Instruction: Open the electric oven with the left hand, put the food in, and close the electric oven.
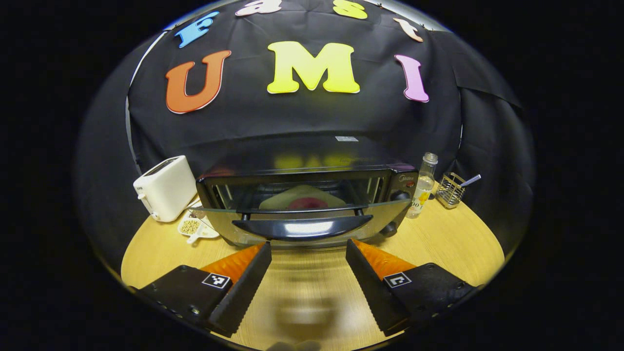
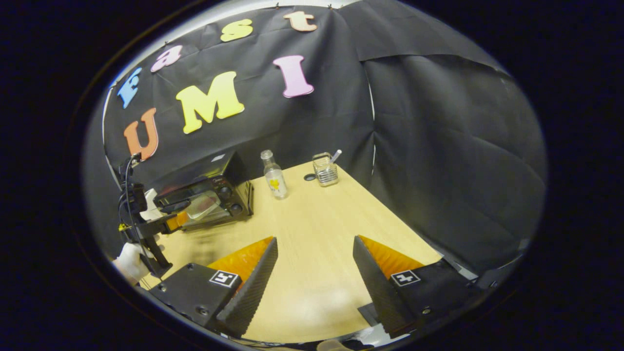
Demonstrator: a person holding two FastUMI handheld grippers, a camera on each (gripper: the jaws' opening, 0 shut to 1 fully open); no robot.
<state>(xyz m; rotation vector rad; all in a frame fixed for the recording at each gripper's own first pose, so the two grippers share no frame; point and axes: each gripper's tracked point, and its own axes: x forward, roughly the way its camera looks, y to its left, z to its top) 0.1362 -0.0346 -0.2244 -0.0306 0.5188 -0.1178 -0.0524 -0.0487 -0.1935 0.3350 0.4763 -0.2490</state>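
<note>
Left gripper (image 1: 308, 246) sits with its two fingers spread wide and nothing between them, low over the light wooden tabletop (image 1: 438, 248), aimed straight at the black electric oven (image 1: 307, 204). Fingertips are just short of the oven's front, flanking the curved black door handle (image 1: 302, 227) without touching it.

Oven glass door (image 1: 302, 202) is tilted out from the top, partly open. Behind the glass, on the rack, there's a pale flat plate-like shape with a dark reddish food item (image 1: 306, 203) on it; reflections blur it, so it's probably the food but I can't confirm what kind. Two round black knobs (image 1: 399, 196) are on the oven's right panel.

Left of the oven: white plastic toaster (image 1: 165, 187), and in front of it a small white dish with pale beads or grains (image 1: 191, 226). Right of the oven: clear glass bottle with a yellow label (image 1: 423, 187), then a wire mesh holder with a utensil sticking out (image 1: 451, 190), both standing upright on the table.

Right gripper (image 2: 314, 246) is also spread wide, empty, over bare tabletop well apart from the oven. In the right gripper view the left gripper shows at the oven's front, held by a white-gloved hand (image 2: 129, 261), with the oven door ajar.
</note>
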